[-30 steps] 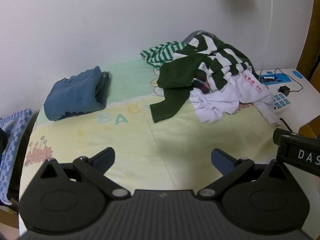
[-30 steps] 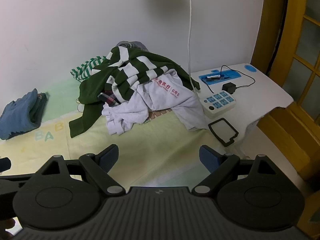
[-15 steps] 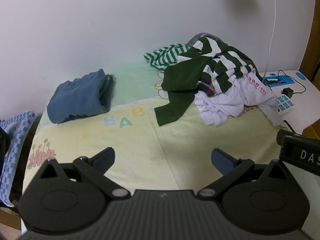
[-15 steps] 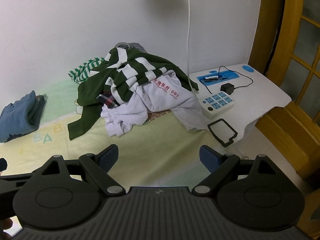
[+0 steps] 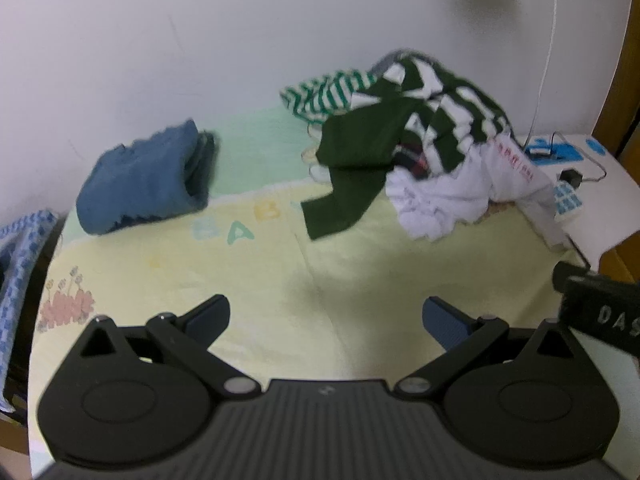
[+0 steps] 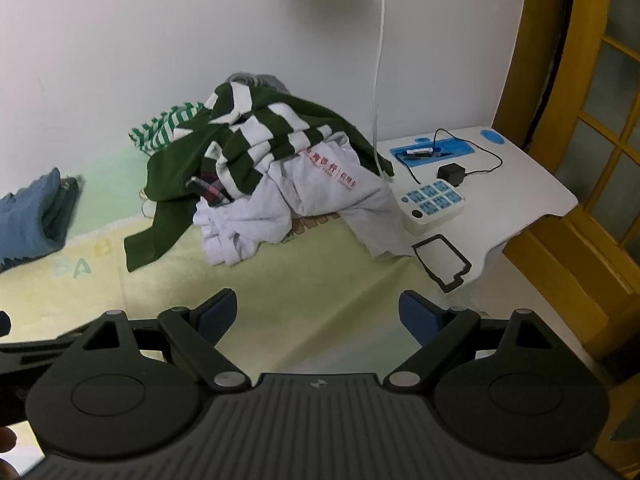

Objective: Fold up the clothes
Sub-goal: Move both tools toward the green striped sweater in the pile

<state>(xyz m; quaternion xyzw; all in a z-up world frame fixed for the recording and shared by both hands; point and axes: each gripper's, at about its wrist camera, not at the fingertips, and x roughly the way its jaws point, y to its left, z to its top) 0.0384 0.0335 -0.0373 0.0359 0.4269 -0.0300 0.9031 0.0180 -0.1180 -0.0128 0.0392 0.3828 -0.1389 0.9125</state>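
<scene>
Here, 1 folded blue garment [image 5: 146, 182], 1 unfolded clothes pile [image 6: 264, 168], both jaws apart.

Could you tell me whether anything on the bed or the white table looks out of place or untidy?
Yes. The white shirt from the unfolded pile spills off the yellow blanket onto the white table, lying against the blue-buttoned device. The folded blue garment sits tidy on its own.

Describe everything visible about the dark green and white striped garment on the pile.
The dark green and white striped garment looks like soft knit, crumpled and unfolded, draped over the top of the clothes pile. One plain green sleeve trails down onto the yellow blanket. It lies over a white printed shirt and a plaid piece. Neither gripper touches it.
</scene>
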